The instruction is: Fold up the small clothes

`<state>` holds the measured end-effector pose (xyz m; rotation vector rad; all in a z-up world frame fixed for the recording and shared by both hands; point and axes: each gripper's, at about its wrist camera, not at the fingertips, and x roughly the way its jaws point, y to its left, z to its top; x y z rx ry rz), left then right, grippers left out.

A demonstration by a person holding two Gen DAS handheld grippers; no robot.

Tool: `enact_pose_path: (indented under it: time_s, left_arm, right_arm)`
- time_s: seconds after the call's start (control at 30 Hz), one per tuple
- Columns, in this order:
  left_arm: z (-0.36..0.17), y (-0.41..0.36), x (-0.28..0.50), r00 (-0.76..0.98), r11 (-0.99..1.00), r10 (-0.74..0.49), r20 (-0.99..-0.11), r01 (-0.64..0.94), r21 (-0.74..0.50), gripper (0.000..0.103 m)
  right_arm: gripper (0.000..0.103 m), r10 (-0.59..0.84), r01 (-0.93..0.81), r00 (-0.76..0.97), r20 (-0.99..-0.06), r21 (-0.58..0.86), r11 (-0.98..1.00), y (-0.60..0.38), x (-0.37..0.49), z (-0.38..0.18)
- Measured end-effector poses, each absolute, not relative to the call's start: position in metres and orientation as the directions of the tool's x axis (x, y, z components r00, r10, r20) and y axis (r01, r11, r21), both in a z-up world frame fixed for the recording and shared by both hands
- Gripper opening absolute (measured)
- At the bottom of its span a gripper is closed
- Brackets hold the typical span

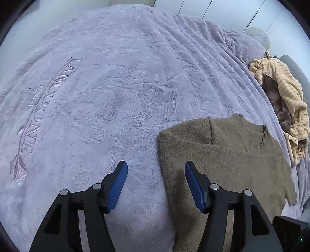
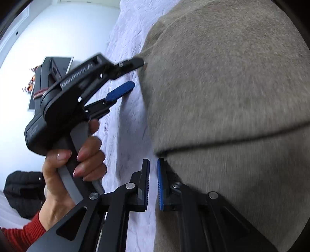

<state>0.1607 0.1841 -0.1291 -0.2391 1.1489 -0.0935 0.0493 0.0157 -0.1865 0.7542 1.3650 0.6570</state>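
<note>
An olive-brown knit sweater (image 1: 222, 155) lies partly folded on the lilac bed blanket (image 1: 96, 87). My left gripper (image 1: 156, 170) is open, straddling the sweater's left edge just above it. In the right wrist view the sweater (image 2: 222, 77) fills the right side. My right gripper (image 2: 153, 164) is nearly closed, with a narrow gap between its blue pads (image 2: 159, 184), at the sweater's folded edge; no cloth shows between them. The left gripper (image 2: 133, 73) also shows there, open, held by a hand (image 2: 77, 159) at the sweater's edge.
A crumpled orange striped garment (image 1: 286, 100) lies on the bed's right side over a darker cloth. A white wall and cupboard doors (image 1: 222, 11) stand behind the bed. A black bag (image 2: 23, 192) and dark objects (image 2: 50, 66) sit on the floor beside the bed.
</note>
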Motion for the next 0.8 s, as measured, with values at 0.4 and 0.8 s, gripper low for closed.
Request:
enact_pose_path:
  time_s: [0.4,0.8]
  left_arm:
    - [-0.111,0.129,0.092,0.415,0.99,-0.122,-0.901,-0.016,-0.141,0.084]
    - [-0.098,0.053,0.073,0.419,0.987,-0.157,-0.894,0.038,-0.156,0.084]
  right_arm:
    - [0.058,0.675,0.139,0.258,-0.691,0.718,0.682,-0.131,0.052,-0.137]
    - [0.039,0.391,0.479,0.514,-0.764,0.633,0.608,-0.312,0.087,-0.143]
